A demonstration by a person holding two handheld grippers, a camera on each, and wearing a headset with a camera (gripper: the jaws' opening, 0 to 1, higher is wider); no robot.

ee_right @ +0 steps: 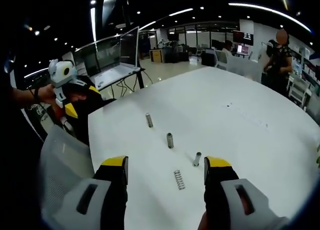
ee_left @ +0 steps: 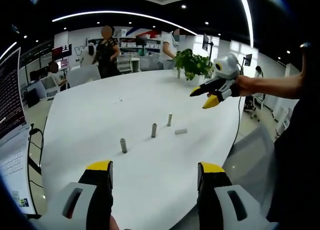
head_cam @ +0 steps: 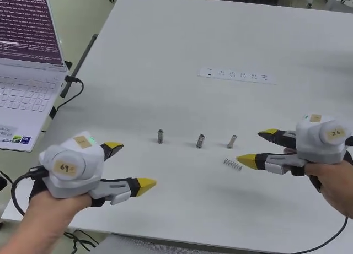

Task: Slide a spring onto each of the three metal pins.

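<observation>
Left gripper [head_cam: 129, 165] hovers over the desk's [head_cam: 165, 55] near edge, fingers apart and empty. Three pins stand in a row: left pin [head_cam: 160, 136] and middle pin [head_cam: 201, 141] carry springs, right pin [head_cam: 232, 141] looks bare. One spring [head_cam: 233, 164] lies loose just beside it. Right gripper [head_cam: 256, 146] hovers near, fingers apart, empty.

White table [head_cam: 165, 55]; silver spring [head_cam: 232, 164] (grey pins [head_cam: 232, 141]).

Bright, even light; fisheye edges seemingly soft.
</observation>
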